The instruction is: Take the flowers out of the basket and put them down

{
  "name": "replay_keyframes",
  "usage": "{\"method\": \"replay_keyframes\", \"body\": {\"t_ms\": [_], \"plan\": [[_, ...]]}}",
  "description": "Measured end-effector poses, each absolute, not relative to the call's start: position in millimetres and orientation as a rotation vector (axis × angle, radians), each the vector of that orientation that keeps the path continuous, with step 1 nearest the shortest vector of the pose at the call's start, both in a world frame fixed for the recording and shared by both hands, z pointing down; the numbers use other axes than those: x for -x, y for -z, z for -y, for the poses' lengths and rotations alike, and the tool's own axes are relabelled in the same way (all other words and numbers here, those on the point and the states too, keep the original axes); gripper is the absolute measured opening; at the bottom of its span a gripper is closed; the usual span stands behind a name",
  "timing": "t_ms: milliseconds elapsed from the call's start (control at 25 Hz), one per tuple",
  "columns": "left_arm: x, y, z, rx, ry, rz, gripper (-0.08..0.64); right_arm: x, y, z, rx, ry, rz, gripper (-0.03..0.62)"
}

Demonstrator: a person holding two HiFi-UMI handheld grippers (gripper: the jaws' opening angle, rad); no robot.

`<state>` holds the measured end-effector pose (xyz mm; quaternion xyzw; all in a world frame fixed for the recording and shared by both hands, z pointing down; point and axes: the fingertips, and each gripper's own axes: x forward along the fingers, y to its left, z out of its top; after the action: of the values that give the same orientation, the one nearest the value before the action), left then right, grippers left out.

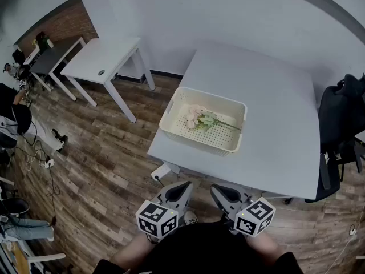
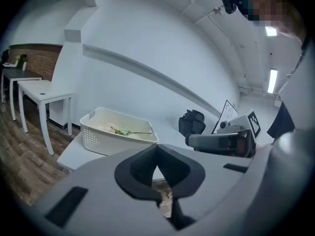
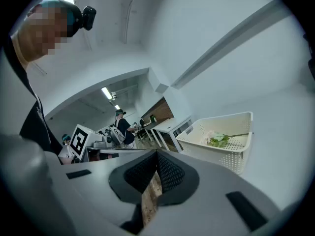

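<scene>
1. The fingers of your left gripper (image 2: 157, 148) meet at the tips with nothing between them. Those of your right gripper (image 3: 156, 154) are pressed together too, also empty.
2. Both grippers hang close to your body, short of the worktop (image 1: 274, 124).
3. The flowers (image 1: 201, 120) lie inside the basket (image 1: 197, 141), near the worktop's left front corner.
4. From either gripper view, the basket wall hides the lower part of the flowers.
5. Your hands are cut off below the marker cubes.
</scene>
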<state>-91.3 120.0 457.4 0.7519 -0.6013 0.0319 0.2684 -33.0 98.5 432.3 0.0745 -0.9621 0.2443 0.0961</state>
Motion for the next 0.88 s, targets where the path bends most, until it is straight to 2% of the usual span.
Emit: {"method": "replay_keyframes", "body": {"t_ms": [880], "plan": [[94.3, -459.4, -130.7, -2.049, -0.087, 1.576, 0.006, 31.7, -432.2, -102.4, -0.277, -0.798, 2.841, 0.023]]}}
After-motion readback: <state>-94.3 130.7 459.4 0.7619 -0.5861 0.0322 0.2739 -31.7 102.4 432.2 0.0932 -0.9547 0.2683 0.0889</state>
